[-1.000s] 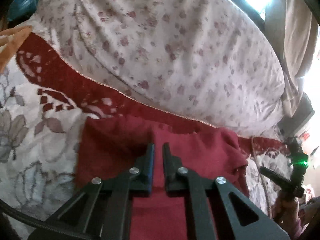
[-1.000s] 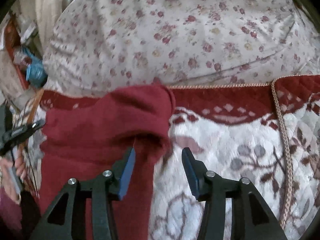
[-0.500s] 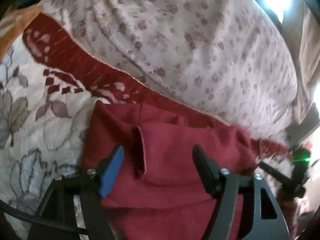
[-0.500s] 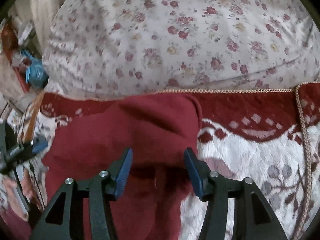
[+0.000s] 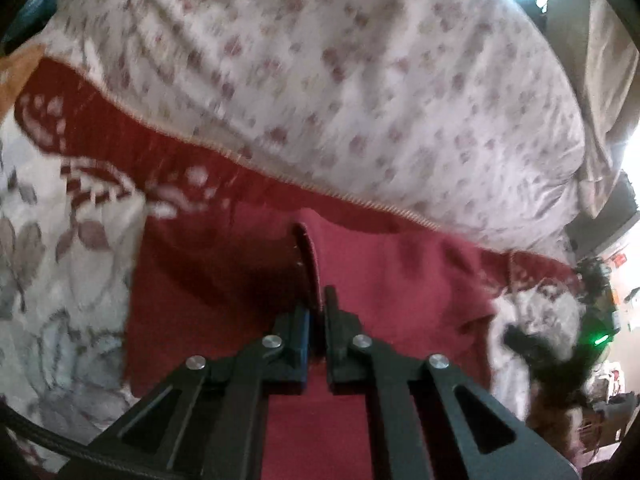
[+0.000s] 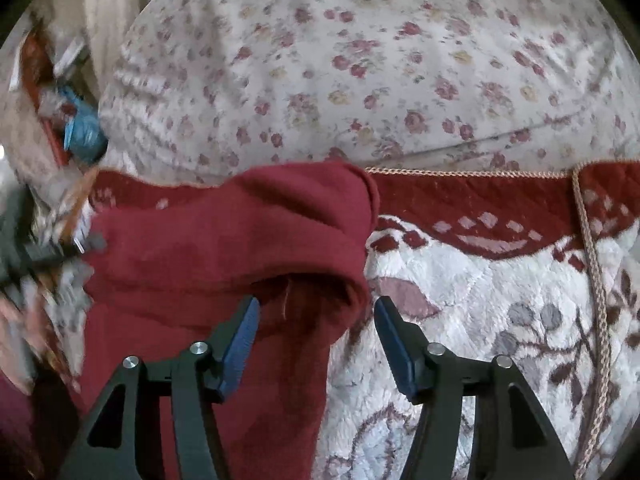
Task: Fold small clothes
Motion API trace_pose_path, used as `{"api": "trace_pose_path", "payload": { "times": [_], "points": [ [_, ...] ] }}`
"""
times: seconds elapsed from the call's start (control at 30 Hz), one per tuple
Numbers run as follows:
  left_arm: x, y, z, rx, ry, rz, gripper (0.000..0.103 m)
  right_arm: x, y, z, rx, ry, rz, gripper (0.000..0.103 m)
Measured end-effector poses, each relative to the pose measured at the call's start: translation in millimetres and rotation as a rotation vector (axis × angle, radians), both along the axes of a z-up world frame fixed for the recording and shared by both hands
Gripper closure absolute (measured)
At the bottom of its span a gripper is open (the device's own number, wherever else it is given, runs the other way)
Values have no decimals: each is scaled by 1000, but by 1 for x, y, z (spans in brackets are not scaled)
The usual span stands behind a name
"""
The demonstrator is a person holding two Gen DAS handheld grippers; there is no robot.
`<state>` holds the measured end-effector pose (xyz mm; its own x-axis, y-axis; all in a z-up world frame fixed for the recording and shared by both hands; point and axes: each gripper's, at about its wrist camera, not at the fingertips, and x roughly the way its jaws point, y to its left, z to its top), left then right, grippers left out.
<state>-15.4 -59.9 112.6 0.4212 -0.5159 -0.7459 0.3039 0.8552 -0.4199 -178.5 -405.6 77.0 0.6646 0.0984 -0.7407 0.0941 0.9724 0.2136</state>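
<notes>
The left tongs (image 5: pixel 317 312) are clamped on a raised fold of the red garment (image 5: pixel 400 280), the fold's hemmed edge standing up between the two tips. The rest of the garment spreads flat under and to both sides of these tongs, on the quilt (image 5: pixel 60 280), whose dark red border runs just beyond the garment. Past that border lies the flowered bedding (image 5: pixel 360 80).

The right tongs (image 6: pixel 316 332) stand apart, their jaws having just been widening. The garment's (image 6: pixel 224 248) folded right corner sags between the blue pads (image 6: pixel 240 336), closer to the left one, with neither pressing it. To the right of these tongs the quilt (image 6: pixel 480 320) lies bare, a braided cord (image 6: pixel 592 264) running down it. The left tongs show blurred at the far left edge of this view.
</notes>
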Motion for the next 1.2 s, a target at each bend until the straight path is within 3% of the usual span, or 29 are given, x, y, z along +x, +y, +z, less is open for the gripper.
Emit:
{"api": "trace_pose_path", "payload": {
  "times": [0.07, 0.13, 0.17, 0.2, 0.23, 0.3, 0.4, 0.5, 0.6, 0.63, 0.7, 0.73, 0.8, 0.83, 0.87, 0.9, 0.97, 1.07, 1.13, 1.2],
  "points": [
    [4, -6, 27, -21, -23, -15, 98, 7, 8, -7, -83, -2, -1, 39],
    [8, -16, 57, -17, -55, -29, 98, 19, 15, -12, -177, -7, 0, 60],
    [12, -20, 68, -17, -68, -29, 98, 26, 17, -13, -218, -8, -7, 85],
    [15, -22, 79, -21, -81, -26, 98, 31, 13, -10, -225, -20, -31, 93],
    [18, -24, 90, -27, -90, -20, 98, 33, 5, -5, -194, -36, -54, 94],
    [21, -22, 98, -36, -100, -3, 98, 28, -20, 12, -80, -87, -135, 101],
    [18, -12, 86, -19, -103, 9, 98, 5, -39, 33, -57, -145, -184, 102],
    [16, 7, 40, -5, -6, 34, 98, -9, -27, 27, -57, -81, -52, 102],
    [9, 23, 3, -4, 60, 55, 98, -16, -15, 20, -84, -40, 6, 100],
    [7, 27, -4, -12, 76, 64, 98, -14, -11, 19, -91, -43, 22, 95],
    [6, 31, -5, -33, 91, 66, 98, -5, -2, 15, -118, -49, 45, 39],
    [5, 30, -2, -32, 82, 61, 98, 1, 6, 11, -133, -53, 56, 34],
    [4, 26, 11, -27, 53, 47, 98, 17, 20, 3, -177, -43, 85, 40],
    [4, 23, 19, -30, 39, 40, 98, 29, 26, -2, -221, -34, 73, 50],
    [5, 20, 26, -34, 30, 34, 98, 38, 27, -6, -236, -26, 61, 83],
    [6, 17, 33, -39, 23, 29, 98, 48, 24, -9, -230, -16, 50, 96],
    [8, 13, 45, -63, 11, 18, 98, 54, 7, -5, -167, -24, -11, 96],
    [5, 16, 50, -91, -5, 18, 98, 26, -26, 24, 24, -122, -72, 96],
    [5, 16, 33, -44, 10, 20, 98, 5, -29, 30, 36, -139, -65, 97],
    [7, 18, 5, 24, 65, 40, 98, -9, -18, 22, -4, -97, 2, 97]
  ]
}}
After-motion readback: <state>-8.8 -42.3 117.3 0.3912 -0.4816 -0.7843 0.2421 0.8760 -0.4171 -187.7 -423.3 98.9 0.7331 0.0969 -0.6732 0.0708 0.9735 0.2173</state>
